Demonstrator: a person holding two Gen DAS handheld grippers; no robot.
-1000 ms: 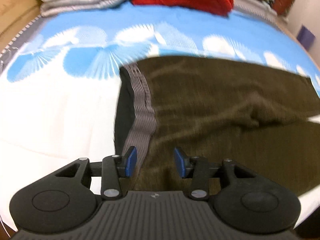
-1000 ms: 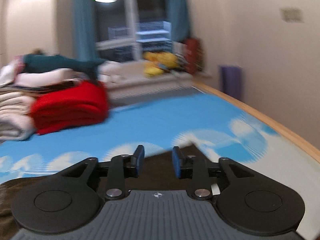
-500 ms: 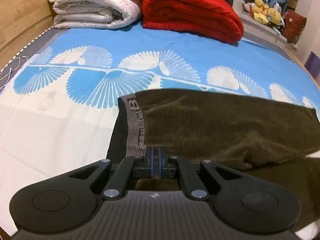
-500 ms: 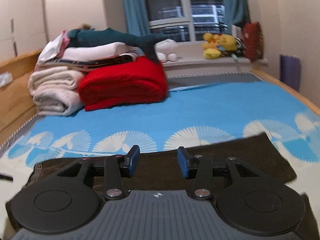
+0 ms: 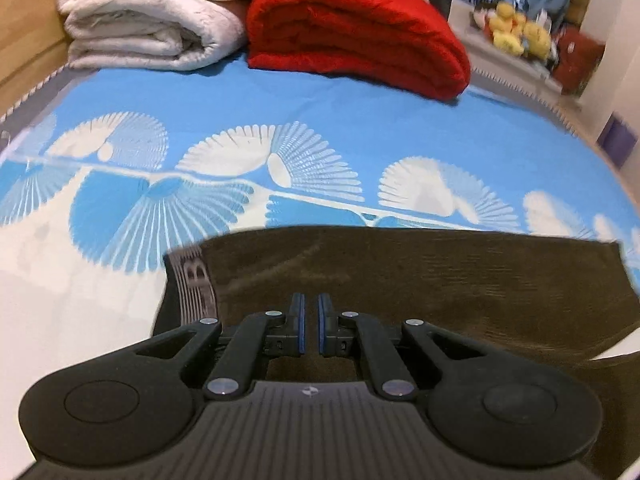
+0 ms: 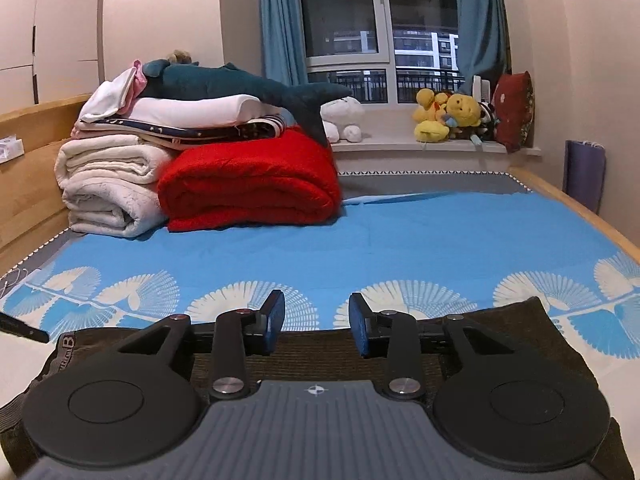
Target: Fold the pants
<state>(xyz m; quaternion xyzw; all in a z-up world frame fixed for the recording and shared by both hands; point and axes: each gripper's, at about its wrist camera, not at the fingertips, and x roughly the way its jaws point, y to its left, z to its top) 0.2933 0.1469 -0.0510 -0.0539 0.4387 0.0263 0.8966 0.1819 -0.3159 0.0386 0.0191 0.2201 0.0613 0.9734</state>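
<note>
The dark brown pants (image 5: 420, 280) lie flat across the near part of the bed, waistband to the left, where a grey elastic band (image 5: 196, 284) with a large letter B shows, and the leg ends to the right. Their far edge runs almost straight across the bedspread (image 5: 320, 120), and beyond it the blue cloth with white fan shapes lies bare all the way back to the stacked bedding. To the left of the waistband the cover is pale and bare as well.

The left gripper (image 5: 309, 328) hangs over the pants near the waistband, its blue pads (image 5: 298, 326) drawn together with only a thin slit between; it is clenched, and whether any cloth is pinched in that slit cannot be told. The right gripper (image 6: 316, 326) sits low over the middle of the pants, released, its jaws apart and having just eased a little narrower, with nothing between them.

At the back, a folded red blanket (image 6: 252, 188) sits beside a rolled white quilt (image 6: 108, 184), with more folded linen and a teal plush shark (image 6: 240, 88) piled on top. A wooden bed frame (image 6: 580, 216) edges the right side. Yellow soft toys (image 6: 448, 116) line the sill under a dark window framed by blue curtains (image 6: 280, 20)
</note>
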